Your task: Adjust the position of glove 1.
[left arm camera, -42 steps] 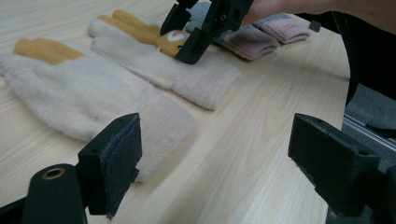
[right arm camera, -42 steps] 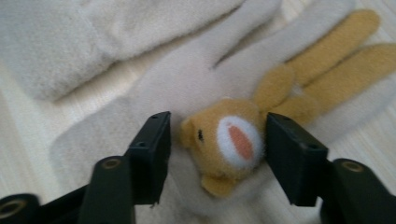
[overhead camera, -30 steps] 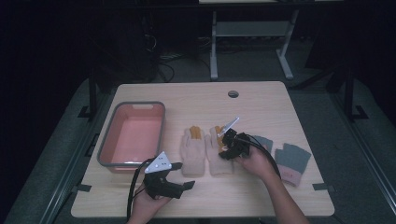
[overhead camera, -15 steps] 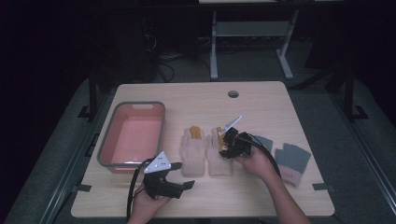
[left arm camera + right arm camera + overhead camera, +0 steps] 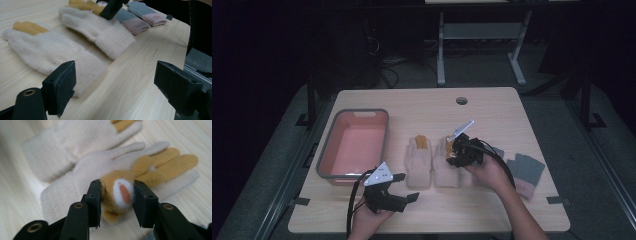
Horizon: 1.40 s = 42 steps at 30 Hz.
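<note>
While the high view shows the right gripper (image 5: 457, 152) over the right cream glove (image 5: 446, 169), its long axis running from the fingers back toward the person, the left gripper view shows the left gripper (image 5: 115, 85) spread empty beside the cuffs, and the right gripper view shows pads (image 5: 95, 195) pinching that glove's tan patch (image 5: 120, 192), just closing.

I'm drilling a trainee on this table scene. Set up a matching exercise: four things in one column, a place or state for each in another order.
1. pink tub
2. left hand-held gripper
3. right hand-held gripper
4. grey gloves

a. jaws wide apart, nothing between them
b. far right on the table
c. shut on the cream glove's ochre patch
d. left on the table

Pairs: 1-d, 2-a, 3-c, 4-b
</note>
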Available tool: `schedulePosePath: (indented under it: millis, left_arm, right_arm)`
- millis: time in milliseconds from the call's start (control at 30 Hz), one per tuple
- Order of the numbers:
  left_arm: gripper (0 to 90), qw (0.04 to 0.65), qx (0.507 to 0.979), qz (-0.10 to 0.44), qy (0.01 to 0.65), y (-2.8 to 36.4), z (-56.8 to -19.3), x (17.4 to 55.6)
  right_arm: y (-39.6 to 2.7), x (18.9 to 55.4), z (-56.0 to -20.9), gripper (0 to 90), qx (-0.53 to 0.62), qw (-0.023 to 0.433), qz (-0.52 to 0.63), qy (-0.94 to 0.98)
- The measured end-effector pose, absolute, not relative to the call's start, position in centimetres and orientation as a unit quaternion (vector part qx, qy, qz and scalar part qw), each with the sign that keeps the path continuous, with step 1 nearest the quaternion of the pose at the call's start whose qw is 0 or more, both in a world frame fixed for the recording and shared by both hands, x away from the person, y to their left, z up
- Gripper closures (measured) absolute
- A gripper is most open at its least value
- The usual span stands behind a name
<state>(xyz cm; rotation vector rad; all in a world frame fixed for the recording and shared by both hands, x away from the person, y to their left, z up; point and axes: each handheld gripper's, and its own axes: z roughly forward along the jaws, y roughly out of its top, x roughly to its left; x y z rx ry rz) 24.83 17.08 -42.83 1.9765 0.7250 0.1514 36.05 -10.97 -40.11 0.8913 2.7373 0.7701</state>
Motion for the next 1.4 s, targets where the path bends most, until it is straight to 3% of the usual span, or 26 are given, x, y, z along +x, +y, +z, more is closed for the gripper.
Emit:
schedulePosePath:
  millis: [467, 867, 1400]
  left_arm:
    - [17.7, 0.500, 0.807, 0.070, 0.307, 17.4, -42.6, 24.6]
    - [17.7, 0.502, 0.804, 0.075, 0.310, 17.8, -42.5, 24.7]
    - [17.8, 0.503, 0.802, 0.074, 0.315, 17.9, -42.5, 24.7]
  right_arm:
    - [-7.9, 36.1, -36.8, 61.0, 0.263, 0.092, 0.284, 0.917]
    - [-4.1, 37.1, -37.4, 61.0, 0.254, 0.080, 0.287, 0.920]
    - [-2.5, 37.6, -38.9, 60.7, 0.256, 0.071, 0.282, 0.922]
